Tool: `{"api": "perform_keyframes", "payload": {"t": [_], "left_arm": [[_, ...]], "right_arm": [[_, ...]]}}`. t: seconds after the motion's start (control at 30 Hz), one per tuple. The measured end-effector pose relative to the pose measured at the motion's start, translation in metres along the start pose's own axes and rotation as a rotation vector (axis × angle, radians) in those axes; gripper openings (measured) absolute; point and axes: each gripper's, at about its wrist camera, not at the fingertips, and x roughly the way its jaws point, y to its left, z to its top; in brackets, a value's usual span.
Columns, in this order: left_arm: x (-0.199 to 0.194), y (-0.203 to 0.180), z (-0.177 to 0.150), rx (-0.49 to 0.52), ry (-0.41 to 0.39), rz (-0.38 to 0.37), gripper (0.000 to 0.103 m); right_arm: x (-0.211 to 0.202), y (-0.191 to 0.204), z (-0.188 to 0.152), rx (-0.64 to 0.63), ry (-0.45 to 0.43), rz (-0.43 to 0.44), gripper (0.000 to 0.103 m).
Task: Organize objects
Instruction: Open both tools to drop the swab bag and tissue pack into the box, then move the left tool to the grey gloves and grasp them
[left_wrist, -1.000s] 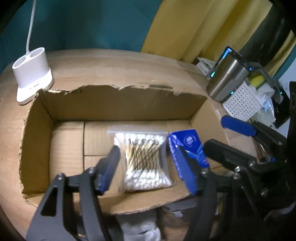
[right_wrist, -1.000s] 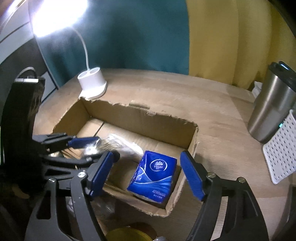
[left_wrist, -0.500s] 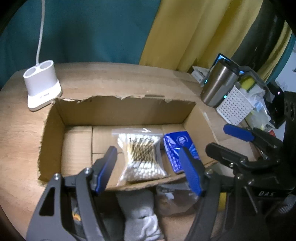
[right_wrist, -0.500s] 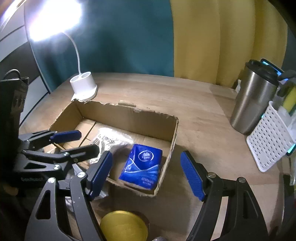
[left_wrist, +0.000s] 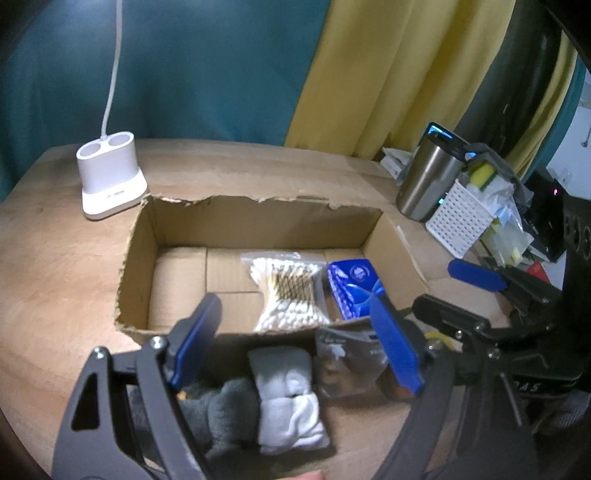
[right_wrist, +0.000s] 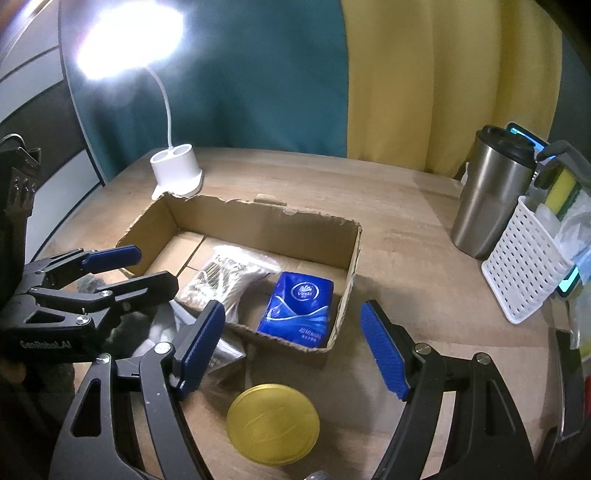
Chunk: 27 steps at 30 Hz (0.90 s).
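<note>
Two items are lying in the torn cardboard box (left_wrist: 140, 258) on the wooden worktop (left_wrist: 55, 266): a clear bag of cotton swabs (left_wrist: 286, 291) near the middle, and a blue tissue pack (right_wrist: 297, 308) just beside it at the right end. The left gripper (left_wrist: 295, 343) is hovering over the near edge of the box, its jaws opening with nothing between them. Below it, outside the box, a rolled grey-and-white sock bundle (left_wrist: 286, 398) and a small clear packet (left_wrist: 347, 365) are waiting on the worktop. The right gripper (right_wrist: 293, 347) is hanging with its jaws standing wide and empty, above the box's near wall. A gold round lid (right_wrist: 273, 422) is sitting on the worktop just in front of it.
</note>
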Motion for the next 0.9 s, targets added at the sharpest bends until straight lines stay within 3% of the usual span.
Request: {"api": "perform_keyframes", "payload": {"t": [0.3,0.4,0.9], "left_arm": [[-0.014,0.004,-0.008,0.003,-0.017,0.023,0.084],[-0.018,0.007,-0.011,0.001,-0.022,0.031,0.084],[-0.033,0.02,-0.027,0.0,-0.046,0.09,0.084]], "right_arm": [[-0.008,0.008,-0.007,-0.004,-0.011,-0.011,0.079],[-0.009,0.009,-0.01,-0.002,-0.012,-0.012,0.089],[-0.015,0.016,-0.023,-0.01,-0.011,-0.014,0.089]]}}
